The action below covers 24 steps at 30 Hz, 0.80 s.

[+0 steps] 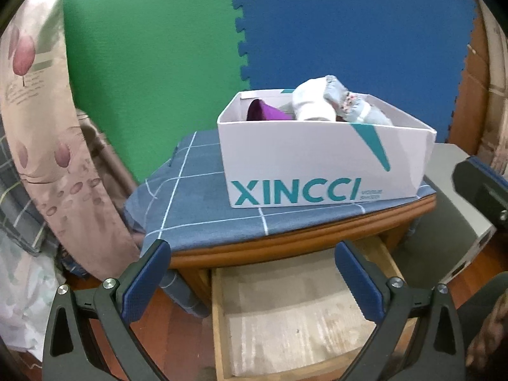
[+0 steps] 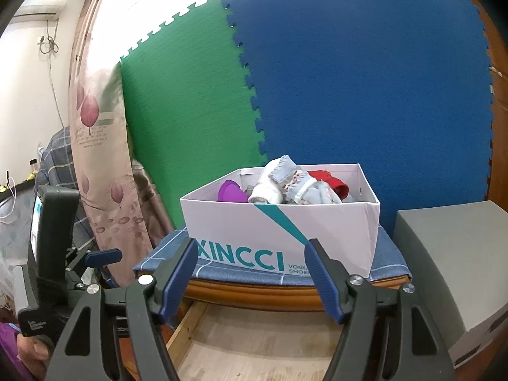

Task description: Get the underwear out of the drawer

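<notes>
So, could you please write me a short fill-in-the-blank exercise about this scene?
1. The white shoebox stands on a checked ____ cloth.
2. The wooden drawer below it is pulled ____.
3. Both the left gripper and the right gripper hold ____.
4. The underwear lies piled inside the ____.

Missing words: blue; open; nothing; shoebox
</notes>
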Each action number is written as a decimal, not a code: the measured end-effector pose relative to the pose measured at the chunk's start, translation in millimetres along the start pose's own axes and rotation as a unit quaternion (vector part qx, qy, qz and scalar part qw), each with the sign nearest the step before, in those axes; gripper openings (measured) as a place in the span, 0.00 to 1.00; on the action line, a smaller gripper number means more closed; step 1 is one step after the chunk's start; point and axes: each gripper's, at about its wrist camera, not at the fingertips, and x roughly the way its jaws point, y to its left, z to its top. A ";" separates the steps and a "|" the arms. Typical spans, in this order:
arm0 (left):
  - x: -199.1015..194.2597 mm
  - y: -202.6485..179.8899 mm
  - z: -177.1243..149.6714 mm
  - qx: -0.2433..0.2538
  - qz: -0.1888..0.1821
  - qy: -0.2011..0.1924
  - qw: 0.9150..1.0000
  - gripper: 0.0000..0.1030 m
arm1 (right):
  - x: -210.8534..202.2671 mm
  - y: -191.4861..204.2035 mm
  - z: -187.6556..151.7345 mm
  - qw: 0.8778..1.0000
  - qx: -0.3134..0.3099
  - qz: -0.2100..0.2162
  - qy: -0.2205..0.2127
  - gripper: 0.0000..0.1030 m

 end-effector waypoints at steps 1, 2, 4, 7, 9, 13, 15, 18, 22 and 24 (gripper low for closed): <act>-1.7 0.4 0.6 -0.001 -0.003 -0.003 1.000 1.00 | -0.3 0.0 0.1 1.000 -0.001 0.000 0.000 0.69; -3.9 1.1 1.2 -0.003 -0.005 -0.008 1.000 1.00 | -0.7 -0.4 0.2 1.000 -0.001 -0.001 -0.001 0.69; -9.2 1.9 2.1 -0.006 -0.006 -0.021 1.000 1.00 | -1.1 -2.0 0.8 1.000 0.002 0.000 -0.002 0.69; -11.6 5.1 4.3 -0.012 -0.017 -0.024 1.000 1.00 | -1.2 -3.2 0.8 1.000 0.005 -0.001 -0.001 0.69; -11.9 7.5 5.6 -0.017 -0.024 -0.023 0.999 1.00 | -1.2 -3.3 0.6 1.000 0.004 -0.001 -0.001 0.69; -19.6 9.9 7.7 -0.026 -0.018 -0.039 0.999 1.00 | -2.0 -3.9 0.7 1.000 0.001 -0.001 0.000 0.69; -24.9 9.3 8.8 -0.023 -0.013 -0.051 0.998 1.00 | -1.9 -4.6 1.3 1.000 0.001 -0.001 0.000 0.69; -35.7 6.6 9.8 -0.014 -0.006 -0.082 0.997 1.00 | -1.4 -4.9 1.4 1.000 0.003 -0.001 0.001 0.69; -42.3 6.3 15.6 -0.015 -0.009 -0.092 0.996 1.00 | -0.8 -3.7 0.6 1.000 0.000 -0.002 0.004 0.69; -38.7 4.8 19.8 -0.013 -0.006 -0.072 0.997 1.00 | -0.1 -3.4 0.7 1.000 -0.001 -0.001 0.004 0.69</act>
